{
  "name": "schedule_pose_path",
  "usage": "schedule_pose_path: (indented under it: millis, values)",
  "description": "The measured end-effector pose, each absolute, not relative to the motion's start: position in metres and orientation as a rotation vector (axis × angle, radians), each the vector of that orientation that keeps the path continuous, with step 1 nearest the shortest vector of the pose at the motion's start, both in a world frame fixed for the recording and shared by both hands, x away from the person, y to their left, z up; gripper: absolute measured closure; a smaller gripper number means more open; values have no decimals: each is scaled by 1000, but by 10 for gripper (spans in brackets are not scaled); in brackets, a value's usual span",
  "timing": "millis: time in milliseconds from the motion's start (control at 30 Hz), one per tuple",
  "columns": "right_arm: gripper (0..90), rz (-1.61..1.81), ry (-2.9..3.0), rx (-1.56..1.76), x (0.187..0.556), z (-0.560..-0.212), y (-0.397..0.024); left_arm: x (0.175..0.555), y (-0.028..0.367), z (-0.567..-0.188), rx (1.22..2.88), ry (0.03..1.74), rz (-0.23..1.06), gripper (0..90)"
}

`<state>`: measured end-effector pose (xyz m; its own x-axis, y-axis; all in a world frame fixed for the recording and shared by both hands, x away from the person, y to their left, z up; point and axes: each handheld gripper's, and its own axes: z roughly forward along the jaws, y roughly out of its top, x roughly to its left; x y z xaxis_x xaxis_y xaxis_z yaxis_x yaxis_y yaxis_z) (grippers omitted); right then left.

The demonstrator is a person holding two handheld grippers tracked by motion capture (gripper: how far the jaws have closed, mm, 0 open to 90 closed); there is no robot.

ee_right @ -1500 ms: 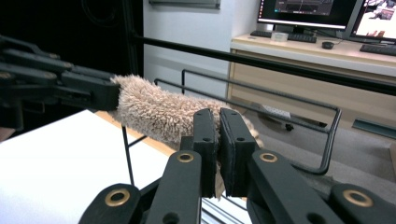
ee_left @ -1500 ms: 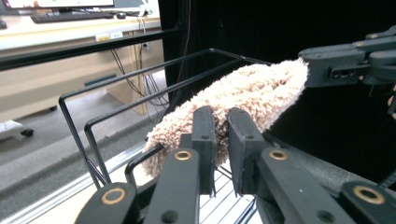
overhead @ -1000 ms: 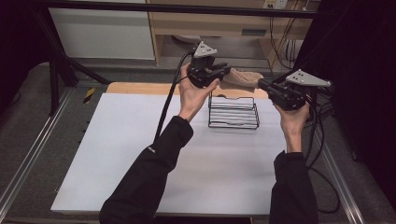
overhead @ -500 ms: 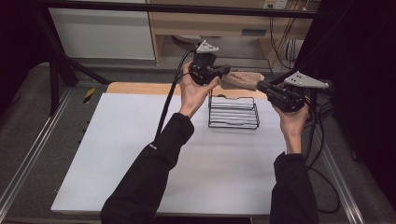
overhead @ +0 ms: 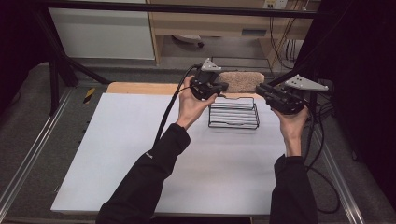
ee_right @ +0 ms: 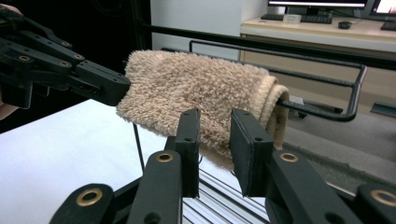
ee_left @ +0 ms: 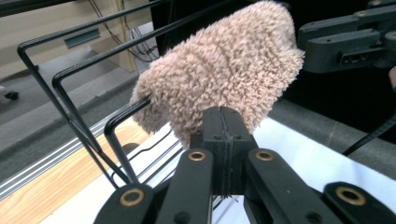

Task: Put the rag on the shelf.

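A fluffy beige towel (overhead: 240, 81) hangs over the top back rail of a black wire rack (overhead: 233, 122) on the white table top. My left gripper (overhead: 223, 86) is shut on the towel's (ee_left: 219, 79) left end, its jaws (ee_left: 226, 112) pressed together at the pile. My right gripper (overhead: 259, 88) is at the towel's other end. Its jaws (ee_right: 215, 116) have just been opening and stand a little apart. The towel's (ee_right: 196, 93) lower edge hangs in the gap, and the pads are not pressing on it. The left gripper's tip (ee_right: 119, 88) meets the towel's far end.
The rack's wires (ee_left: 70, 116) rise just left of the towel. The white sheet (overhead: 140, 154) covers a wooden table (overhead: 135, 87). Metal rails (overhead: 28, 158) run along both sides. A cabinet and shelves (overhead: 210, 23) stand beyond, and cables (overhead: 322, 140) trail at the right.
The left hand has sunk a little and the towel now rests on the rack's back rail. The right gripper's jaws have parted.
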<state>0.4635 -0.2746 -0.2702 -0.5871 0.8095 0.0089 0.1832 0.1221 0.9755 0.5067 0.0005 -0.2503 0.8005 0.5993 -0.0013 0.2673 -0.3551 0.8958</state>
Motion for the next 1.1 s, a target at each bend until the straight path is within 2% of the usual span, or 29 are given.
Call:
schedule_pose_path:
  millis: [133, 333, 533, 833, 1100]
  values:
    - [839, 1478, 1865, 992, 466, -273, -275, 506, 1, -252, 1951, 646, 410, 897]
    - [817, 1469, 1871, 991, 464, -272, -272, 502, 5, -256, 1950, 651, 418, 864]
    - [692, 1492, 1876, 984, 457, -270, -270, 495, 16, -261, 1954, 668, 440, 753]
    - [430, 1518, 1899, 993, 443, -274, -260, 479, 43, -275, 1948, 700, 442, 575]
    - [243, 1530, 1935, 1029, 436, -286, -252, 464, 73, -298, 1973, 724, 447, 421]
